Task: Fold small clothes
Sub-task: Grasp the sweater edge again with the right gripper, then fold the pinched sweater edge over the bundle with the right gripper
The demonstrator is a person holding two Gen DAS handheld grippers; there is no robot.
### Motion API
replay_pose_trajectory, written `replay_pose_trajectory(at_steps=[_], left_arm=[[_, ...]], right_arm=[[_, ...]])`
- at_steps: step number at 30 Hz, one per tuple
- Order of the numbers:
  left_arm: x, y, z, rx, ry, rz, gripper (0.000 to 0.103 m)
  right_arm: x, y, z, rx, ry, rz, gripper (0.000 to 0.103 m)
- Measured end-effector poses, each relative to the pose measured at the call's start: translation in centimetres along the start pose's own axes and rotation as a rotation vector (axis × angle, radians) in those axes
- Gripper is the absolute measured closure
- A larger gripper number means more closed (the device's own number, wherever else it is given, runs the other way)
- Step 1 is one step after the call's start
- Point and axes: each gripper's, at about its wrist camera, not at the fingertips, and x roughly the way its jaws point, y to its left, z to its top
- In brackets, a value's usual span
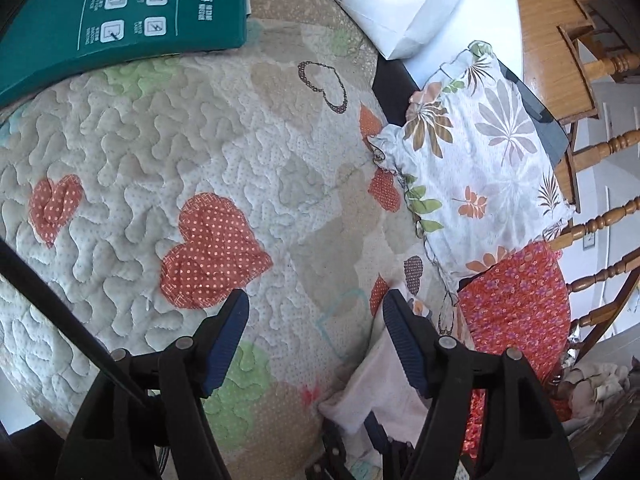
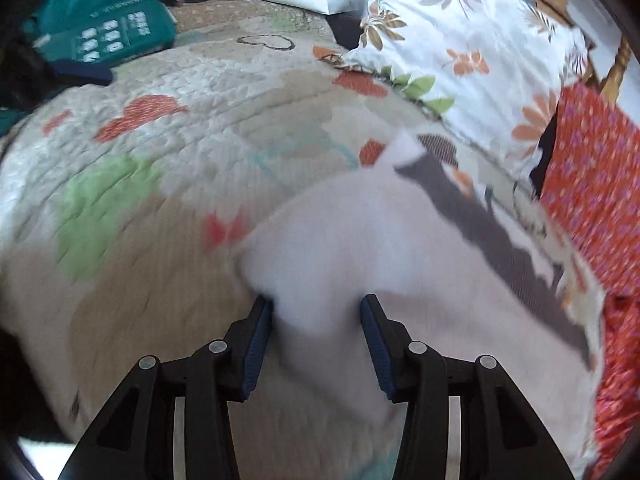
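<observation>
A small white garment (image 2: 340, 240) with a dark grey printed band lies on the quilted heart-patterned mat (image 2: 160, 140). My right gripper (image 2: 316, 308) is open, its fingers on either side of a raised fold of this garment; the view is blurred. In the left wrist view the garment (image 1: 384, 392) lies at the bottom, partly behind the right finger. My left gripper (image 1: 316, 304) is open and empty above the mat (image 1: 160, 140). A folded white floral garment (image 1: 472, 160) and a red floral one (image 1: 516, 304) lie at the right.
A green package (image 1: 120, 12) lies at the back left and a white paper bag (image 1: 400, 0) at the back. A wooden chair (image 1: 592, 216) stands by the right edge. The floral garment (image 2: 460, 40) and the red one (image 2: 592, 184) also show in the right wrist view.
</observation>
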Motion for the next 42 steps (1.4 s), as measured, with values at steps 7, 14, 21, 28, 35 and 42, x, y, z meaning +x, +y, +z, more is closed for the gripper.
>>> replay_pose_trajectory(at_steps=[7,14,21,28,35,42], left_arm=[[0.9,-0.6,-0.8,0.025,0.033,0.001,0.035],[2.4,-2.3,-3.4,0.109,0.061,0.044,0.035],[4.6,-5.0,-8.3,0.237,0.166,0.066,0.035],[5.8,-9.5,-12.1,0.455,0.244,0.093,0.035],[5.2,-15.0,-17.2,0.671,0.294,0.031,0.034],[7.8,-19.5,-22.3,0.700,0.400,-0.052,0.029]], right_arm=[[0.9,-3.8,2.5,0.237,0.038,0.113,0.092],[-7.0,-19.9,-2.2,0.738,-0.107,0.233,0.093],[-10.9,-30.6,-17.7,1.088,-0.100,0.110,0.093],[-8.5,-31.3,-25.7,1.258,-0.016,0.148,0.093],[-11.1,-32.8,-23.5,1.119,0.007,0.088,0.091],[-14.2,-36.1,-25.8,1.131,-0.054,0.043,0.031]])
